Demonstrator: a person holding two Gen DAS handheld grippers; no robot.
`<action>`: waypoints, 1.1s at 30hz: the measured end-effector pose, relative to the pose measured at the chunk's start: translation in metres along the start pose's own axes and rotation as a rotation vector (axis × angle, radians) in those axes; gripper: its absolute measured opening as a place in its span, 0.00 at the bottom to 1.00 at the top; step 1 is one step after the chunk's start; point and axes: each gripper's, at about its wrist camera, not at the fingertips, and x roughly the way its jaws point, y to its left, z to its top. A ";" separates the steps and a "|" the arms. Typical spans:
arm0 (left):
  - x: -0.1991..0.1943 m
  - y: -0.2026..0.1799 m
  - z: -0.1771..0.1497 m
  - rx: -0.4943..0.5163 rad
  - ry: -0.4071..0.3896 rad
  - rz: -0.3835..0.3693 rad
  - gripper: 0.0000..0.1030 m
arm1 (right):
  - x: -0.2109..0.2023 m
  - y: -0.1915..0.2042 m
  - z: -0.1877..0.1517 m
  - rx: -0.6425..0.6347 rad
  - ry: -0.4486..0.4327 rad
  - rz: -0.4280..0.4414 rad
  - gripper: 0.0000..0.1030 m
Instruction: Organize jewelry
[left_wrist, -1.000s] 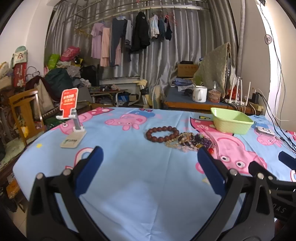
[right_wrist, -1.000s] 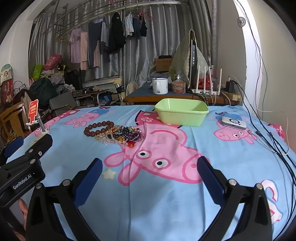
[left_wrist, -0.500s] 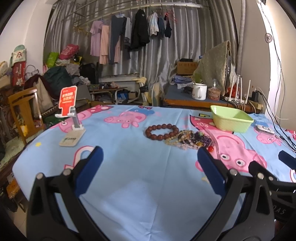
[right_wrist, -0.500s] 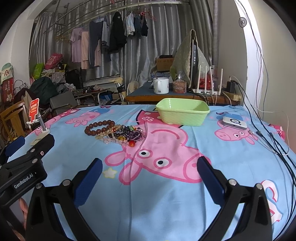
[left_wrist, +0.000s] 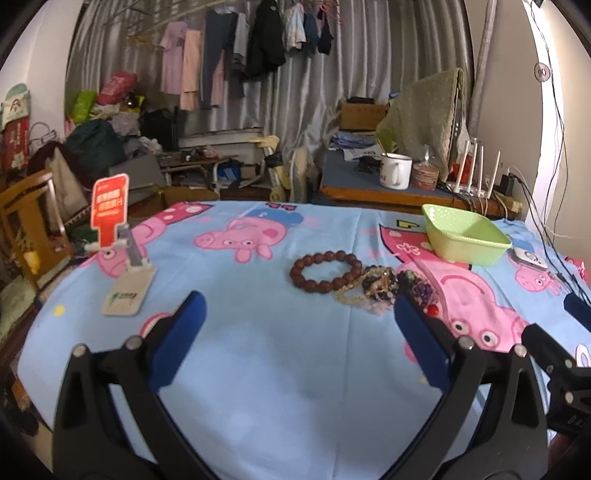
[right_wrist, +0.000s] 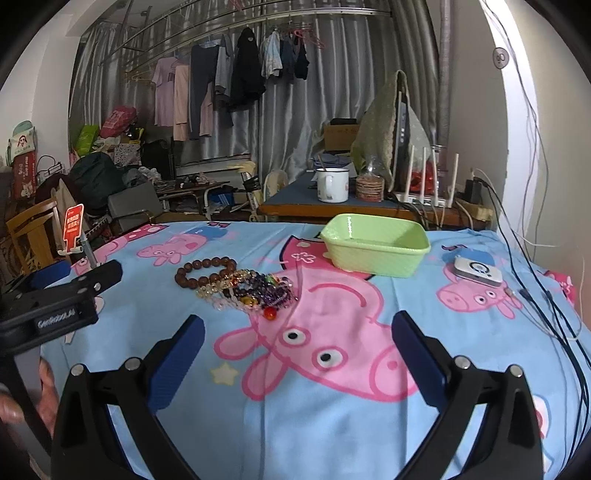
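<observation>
- Lying in a heap near the middle of the counter (right_wrist: 351, 424) is the jewelry: a brown wooden bead bracelet (left_wrist: 325, 271) is sitting flat, touching a tangle of purple, yellow and clear bead strands (right_wrist: 251, 291) on its right.
- Sitting at the near edge of that tangle is a single red bead (right_wrist: 269, 313).
- Standing behind and to the right of the heap, apart from it, is a light green basket (right_wrist: 375, 254), showing nothing inside.
- Covering the counter is a blue sheet (left_wrist: 280, 369) printed with pink cartoon pigs.
- Hovering over the sheet, the left tool (left_wrist: 295, 325) is spread wide, gripping nothing, with the bracelet ahead between its blue pads.
- Hovering likewise, the right tool (right_wrist: 295, 343) is gaping wide and empty, with the heap ahead toward its left pad.
- Resting right of the basket is a small white device (right_wrist: 478, 271), with dark cables (right_wrist: 554, 314) trailing along the right edge.
- Standing at the far left of the counter is a phone stand (left_wrist: 125, 280) carrying a red card.
</observation>
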 end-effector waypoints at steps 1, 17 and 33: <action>0.004 0.000 0.002 0.011 0.002 0.008 0.95 | 0.002 0.001 0.001 -0.005 0.005 0.009 0.71; 0.061 0.008 0.026 0.052 0.093 -0.009 0.95 | 0.047 0.006 0.039 -0.044 0.088 0.133 0.58; 0.112 0.029 0.044 0.013 0.196 -0.059 0.94 | 0.094 0.006 0.079 -0.098 0.165 0.177 0.49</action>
